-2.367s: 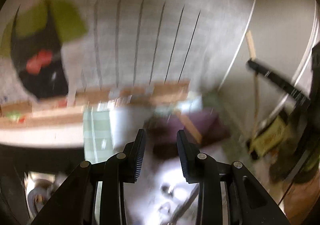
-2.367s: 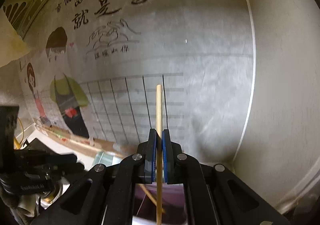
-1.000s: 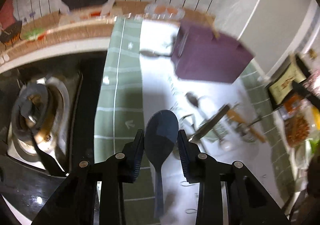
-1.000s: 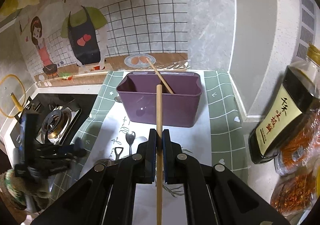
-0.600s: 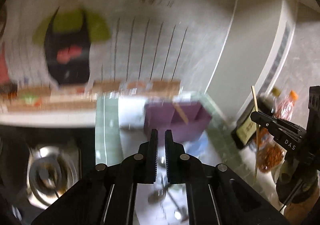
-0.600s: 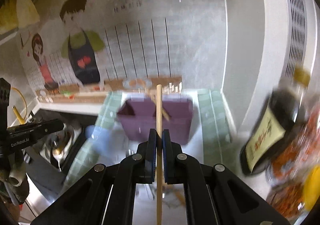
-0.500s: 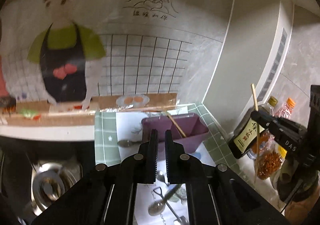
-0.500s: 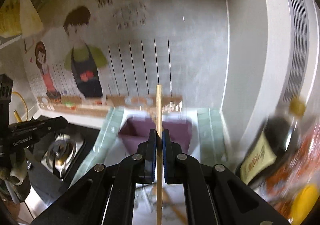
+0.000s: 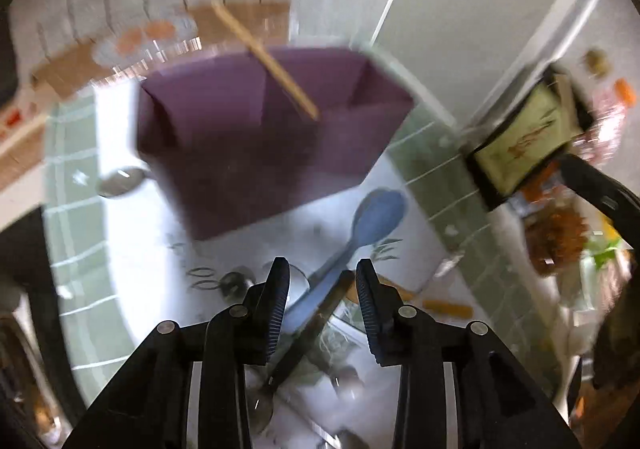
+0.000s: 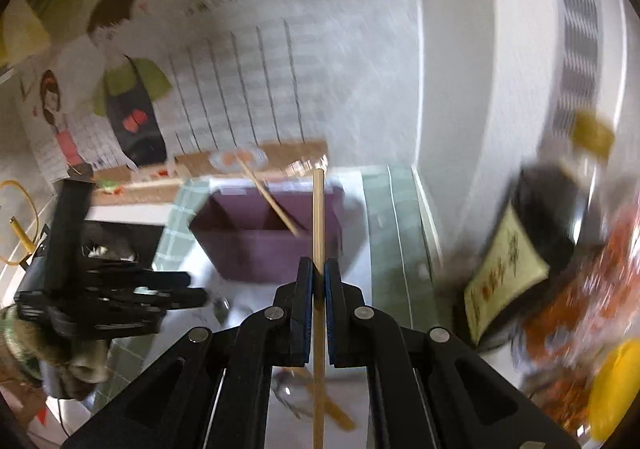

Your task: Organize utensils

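Note:
A purple divided bin (image 9: 264, 137) stands on the mat, with one wooden chopstick (image 9: 266, 57) leaning in it. My left gripper (image 9: 319, 273) is open, above a blue spoon (image 9: 360, 229) that lies on the mat in front of the bin; it holds nothing. My right gripper (image 10: 318, 273) is shut on a second wooden chopstick (image 10: 318, 225), held upright in front of the bin (image 10: 264, 245). The left gripper also shows at the left of the right wrist view (image 10: 200, 295).
Metal spoons and a dark-handled utensil (image 9: 308, 333) lie scattered on the mat below my left gripper. A soy sauce bottle (image 10: 516, 261) and snack jars (image 10: 592, 289) stand at the right. A gas stove (image 10: 104, 245) is at the left. The view is blurred.
My left gripper has opened and dropped down toward the mat, and the blue spoon now lies in front of the bin. My right gripper still holds the chopstick, tilted lower toward the bin.

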